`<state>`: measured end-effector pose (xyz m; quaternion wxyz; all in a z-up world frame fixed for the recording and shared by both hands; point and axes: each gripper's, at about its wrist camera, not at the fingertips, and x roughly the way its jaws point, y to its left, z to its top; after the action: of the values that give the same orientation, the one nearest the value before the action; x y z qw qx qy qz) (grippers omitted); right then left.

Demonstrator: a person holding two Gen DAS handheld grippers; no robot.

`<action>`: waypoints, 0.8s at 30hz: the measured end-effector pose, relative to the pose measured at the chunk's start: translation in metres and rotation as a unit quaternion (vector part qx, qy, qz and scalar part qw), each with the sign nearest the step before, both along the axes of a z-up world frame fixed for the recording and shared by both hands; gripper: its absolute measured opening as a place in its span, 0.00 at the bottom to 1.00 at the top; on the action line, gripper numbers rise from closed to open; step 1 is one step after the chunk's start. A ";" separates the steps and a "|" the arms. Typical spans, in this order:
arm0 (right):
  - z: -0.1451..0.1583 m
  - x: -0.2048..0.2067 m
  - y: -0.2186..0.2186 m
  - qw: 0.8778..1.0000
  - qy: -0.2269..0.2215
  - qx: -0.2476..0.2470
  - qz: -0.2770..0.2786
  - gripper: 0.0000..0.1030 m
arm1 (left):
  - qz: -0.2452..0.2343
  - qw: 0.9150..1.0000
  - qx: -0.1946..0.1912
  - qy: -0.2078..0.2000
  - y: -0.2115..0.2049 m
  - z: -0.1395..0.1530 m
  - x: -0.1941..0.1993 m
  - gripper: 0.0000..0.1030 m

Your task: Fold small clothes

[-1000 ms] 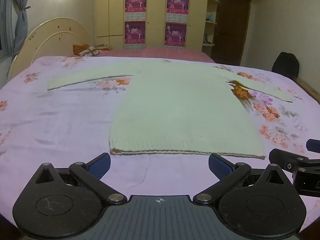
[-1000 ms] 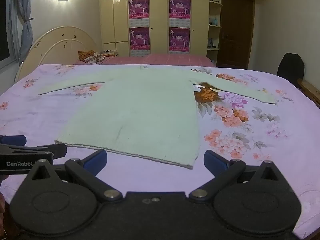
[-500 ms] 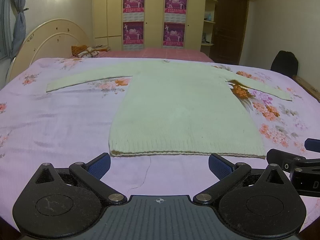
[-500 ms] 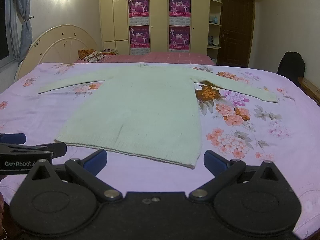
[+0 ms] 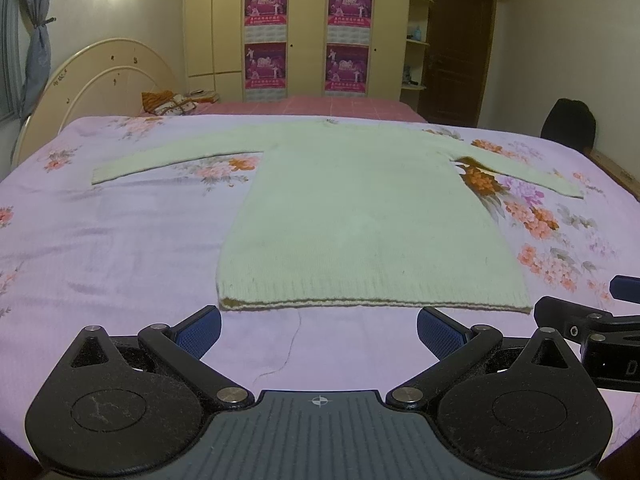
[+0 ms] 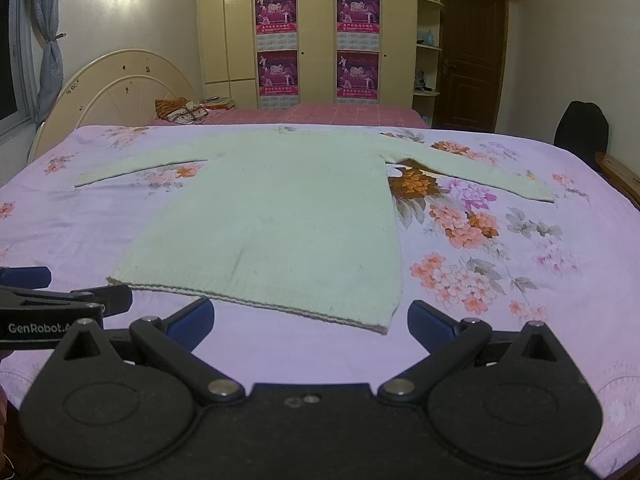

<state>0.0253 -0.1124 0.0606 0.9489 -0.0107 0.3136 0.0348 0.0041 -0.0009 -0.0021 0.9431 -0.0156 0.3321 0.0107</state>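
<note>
Here, ribbed knit sweater, floral bedsheet

Pale green knit sweater lies flat, sleeves spread, apparently unfolded.

Bed covered with a pink floral sheet. One pale green knit sweater lies flat on it, sleeves spread to both sides, hem nearest the camera. A loose thread lies just beside the hem.

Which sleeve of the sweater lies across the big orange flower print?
The sleeve on the right side of the view: its underarm edge crosses the big orange flower. The other sleeve lies beside smaller pink blooms.
</note>
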 end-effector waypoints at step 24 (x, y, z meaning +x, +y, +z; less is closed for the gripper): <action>0.002 0.000 0.001 1.000 -0.002 -0.003 0.002 0.99 | -0.003 1.000 0.001 -0.001 0.000 0.000 0.000 1.00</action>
<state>0.0250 -0.1113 0.0626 0.9493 -0.0142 0.3120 0.0361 0.0045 -0.0013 -0.0021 0.9435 -0.0139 0.3310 0.0086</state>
